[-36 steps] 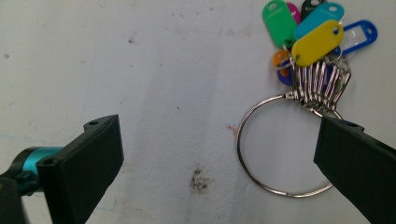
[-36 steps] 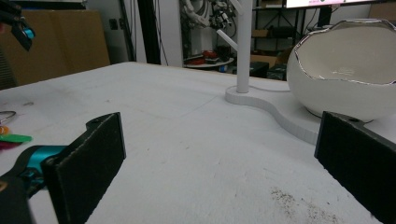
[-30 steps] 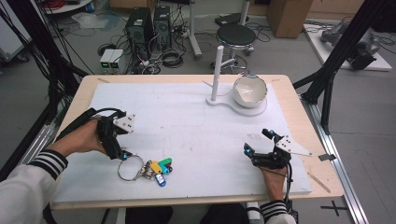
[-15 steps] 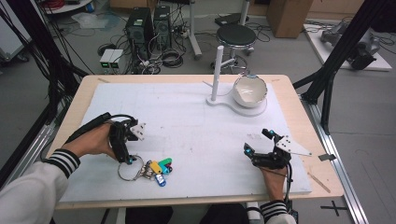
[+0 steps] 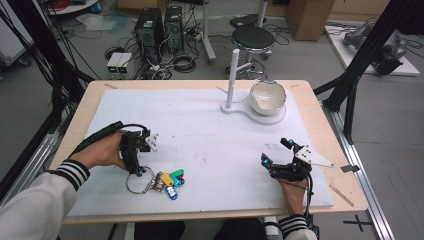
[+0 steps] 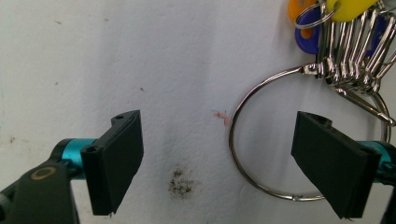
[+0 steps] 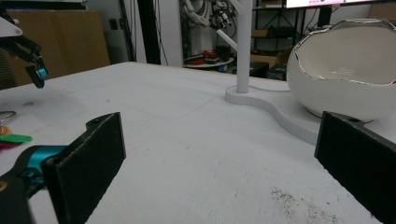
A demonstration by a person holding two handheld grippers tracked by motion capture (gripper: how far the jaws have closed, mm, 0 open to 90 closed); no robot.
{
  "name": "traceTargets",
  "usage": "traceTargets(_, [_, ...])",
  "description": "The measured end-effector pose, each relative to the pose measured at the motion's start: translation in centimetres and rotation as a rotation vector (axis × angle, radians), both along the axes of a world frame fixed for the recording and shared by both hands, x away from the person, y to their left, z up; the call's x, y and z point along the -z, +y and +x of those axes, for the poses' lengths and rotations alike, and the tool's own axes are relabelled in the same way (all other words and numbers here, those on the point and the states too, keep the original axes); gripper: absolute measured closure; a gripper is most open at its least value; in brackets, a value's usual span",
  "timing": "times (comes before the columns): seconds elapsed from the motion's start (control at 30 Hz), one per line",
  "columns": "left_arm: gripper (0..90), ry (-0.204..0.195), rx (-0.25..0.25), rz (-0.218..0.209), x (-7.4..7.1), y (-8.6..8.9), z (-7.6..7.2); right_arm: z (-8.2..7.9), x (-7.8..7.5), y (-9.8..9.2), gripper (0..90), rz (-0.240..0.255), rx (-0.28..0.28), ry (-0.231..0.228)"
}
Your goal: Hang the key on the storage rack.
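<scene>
Surface: one wooden table point(image 5: 320, 107) is seen, covered by one white mat point(image 5: 210, 135) marked with small dark specks.
Key bunch: one large metal ring point(image 6: 243, 154) is laid flat on the mat near the front edge, left of centre; several silver clips are strung on it, and coloured tags point(image 5: 172, 180) in yellow, green, blue and red are fanned out to its right.
Left gripper: one left gripper point(image 5: 137, 167) is held nose-down over the ring. Its two black jaws are spread apart and have just been closing. In the left gripper view the ring's left arc is seen between the jaws, while the right jaw is set over the ring's right part; no pad is pressed on metal.
Right gripper: one right gripper point(image 5: 275, 155) is held low over the mat at the front right, well apart from the keys. Its two jaws are spread wide, with nothing between them.
Hands: two, each wrapped round a gripper; striped cuffs are worn on both sleeves.
Stand: one white post on a flat base point(image 5: 232, 107) is set toward the far side, right of centre.
Bowl: one white bowl point(image 5: 267, 97) with a silver rim is seated on that base, just beside the post.
Floor beyond: two dark computer towers point(image 5: 160, 25), one round stool point(image 5: 252, 37) and loose cables are seen past the table.
</scene>
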State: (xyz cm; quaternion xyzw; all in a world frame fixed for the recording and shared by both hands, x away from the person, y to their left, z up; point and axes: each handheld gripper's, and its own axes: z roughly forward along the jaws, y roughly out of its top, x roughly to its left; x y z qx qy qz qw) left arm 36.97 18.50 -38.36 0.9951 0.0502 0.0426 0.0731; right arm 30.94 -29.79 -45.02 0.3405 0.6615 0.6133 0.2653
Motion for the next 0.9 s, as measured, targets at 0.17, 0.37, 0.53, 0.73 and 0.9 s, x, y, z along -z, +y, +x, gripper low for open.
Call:
traceTargets(0.17, [25.5, 0.021, -0.018, 0.030, 0.27, -0.11, 0.04, 0.02, 0.00, -0.03, 1.3, -0.002, 0.005, -0.003])
traceTargets(0.37, [38.0, 0.039, -0.032, 0.056, 0.55, -0.30, 0.00, 0.06, 0.00, -0.03, 1.3, -0.003, 0.002, -0.008])
traceTargets(0.53, [41.9, 0.053, -0.043, 0.067, 0.64, -0.32, 0.07, 0.01, -0.01, -0.04, 1.4, -0.002, 0.004, -0.002])
traceTargets(0.73, [49.6, 0.085, -0.050, 0.078, 0.81, -0.37, 0.17, 0.02, 0.00, -0.02, 1.3, -0.002, 0.005, -0.003])
traceTargets(0.9, [54.1, 0.108, -0.065, 0.080, 0.97, -0.38, 0.28, 0.02, 0.00, -0.02, 1.3, -0.002, 0.005, -0.004])
